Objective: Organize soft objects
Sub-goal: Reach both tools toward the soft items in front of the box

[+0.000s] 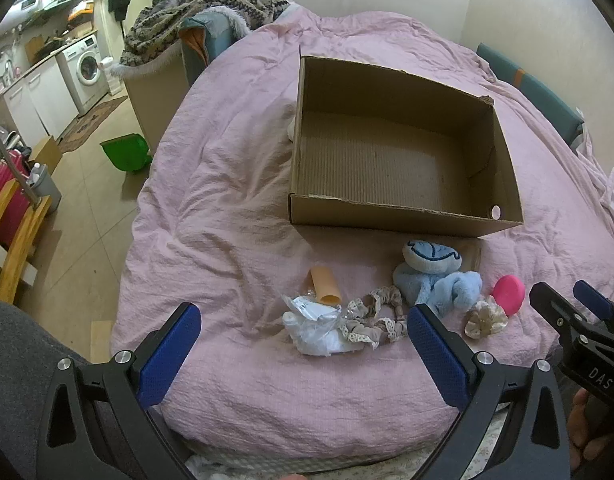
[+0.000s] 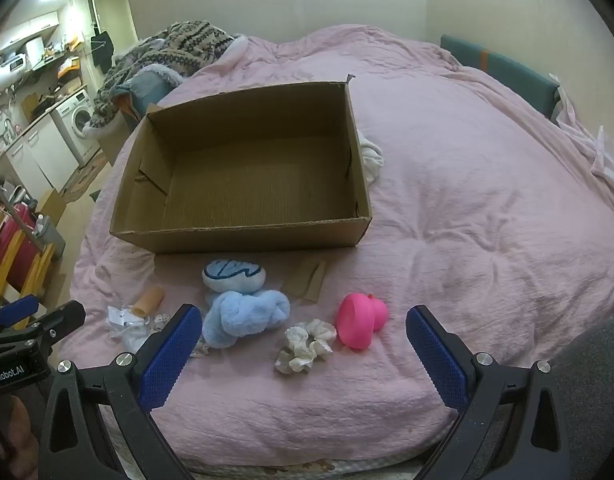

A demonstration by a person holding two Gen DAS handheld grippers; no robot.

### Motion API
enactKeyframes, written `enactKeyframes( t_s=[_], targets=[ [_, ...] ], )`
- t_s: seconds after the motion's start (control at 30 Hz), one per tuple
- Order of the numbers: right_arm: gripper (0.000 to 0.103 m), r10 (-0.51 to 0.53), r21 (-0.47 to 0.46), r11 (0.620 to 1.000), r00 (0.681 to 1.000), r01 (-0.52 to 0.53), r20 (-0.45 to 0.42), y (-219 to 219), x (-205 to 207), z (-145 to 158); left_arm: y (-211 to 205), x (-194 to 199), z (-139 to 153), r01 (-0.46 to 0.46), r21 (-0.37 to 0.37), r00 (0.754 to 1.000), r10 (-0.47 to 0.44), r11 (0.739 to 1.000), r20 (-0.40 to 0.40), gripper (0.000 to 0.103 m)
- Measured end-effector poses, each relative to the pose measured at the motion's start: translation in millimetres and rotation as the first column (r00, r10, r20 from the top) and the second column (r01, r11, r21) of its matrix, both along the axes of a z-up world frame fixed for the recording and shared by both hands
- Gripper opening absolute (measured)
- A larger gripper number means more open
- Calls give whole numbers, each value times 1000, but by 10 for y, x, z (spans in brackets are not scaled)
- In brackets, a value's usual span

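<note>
Currently both the left hand-held gripper (image 1: 303,330) and right hand-held gripper (image 2: 303,328) are spread, empty; fluffy blue plush toy (image 2: 245,316) lies crumpled on the bed (image 2: 467,208).

On the pink quilt (image 2: 467,200) I count one open brown cardboard box (image 2: 243,236). In front of it: one fluffy light-blue plush toy (image 2: 243,316), one round pink rubbery toy (image 2: 357,320), two fabric scrunchies, a cream one (image 2: 305,344) and a beige lace-edged one (image 1: 381,312), one tan tube (image 1: 326,286), and one crumpled clear plastic bag (image 1: 315,324). Two blue-padded grippers: left (image 1: 303,344), right (image 2: 303,344).
</note>
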State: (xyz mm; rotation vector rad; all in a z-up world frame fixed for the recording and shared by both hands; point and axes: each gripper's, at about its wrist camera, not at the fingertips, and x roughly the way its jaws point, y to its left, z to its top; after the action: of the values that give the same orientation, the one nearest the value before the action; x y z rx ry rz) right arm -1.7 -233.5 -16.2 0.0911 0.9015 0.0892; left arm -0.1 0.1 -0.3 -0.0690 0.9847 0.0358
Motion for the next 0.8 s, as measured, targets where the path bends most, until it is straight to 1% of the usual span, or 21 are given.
enactKeyframes(
  t_s=[0.1,0.8],
  targets=[
    [103,0,1,1000,1000,0,-2,-107,34,-52,2,4,-10,-1,2,1000,1,1000,-6,103],
    [103,0,0,1000,1000,0,-3,-109,43,-48,-27,11,-24,1,0,1000,-1,1000,1,103]
  ],
)
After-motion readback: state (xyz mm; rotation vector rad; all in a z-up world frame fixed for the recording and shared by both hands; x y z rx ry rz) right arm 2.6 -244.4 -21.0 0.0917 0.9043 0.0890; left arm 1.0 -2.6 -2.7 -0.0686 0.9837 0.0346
